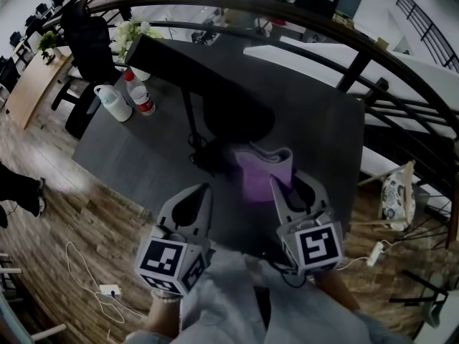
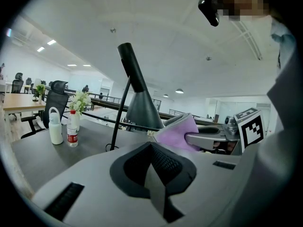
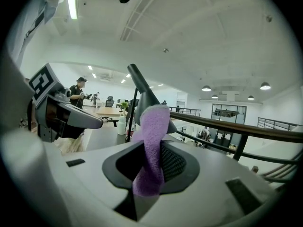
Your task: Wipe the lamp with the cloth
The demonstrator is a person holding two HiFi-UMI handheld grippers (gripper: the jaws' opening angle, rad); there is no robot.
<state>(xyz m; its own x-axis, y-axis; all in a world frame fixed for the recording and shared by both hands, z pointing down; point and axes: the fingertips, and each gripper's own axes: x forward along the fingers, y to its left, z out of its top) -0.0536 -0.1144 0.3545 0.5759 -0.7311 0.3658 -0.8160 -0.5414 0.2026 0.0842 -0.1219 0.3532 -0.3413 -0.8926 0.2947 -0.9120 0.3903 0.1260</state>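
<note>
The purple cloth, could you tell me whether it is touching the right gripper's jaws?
Touching. The right gripper view shows the right gripper with its jaws pinched shut on the cloth.

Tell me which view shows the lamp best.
The left gripper view: the lamp stands in clear side profile, with stem, cone shade and thin stand all visible. The head view shows only a dark shape from above. In the right gripper view the purple cloth hides most of it.
</note>
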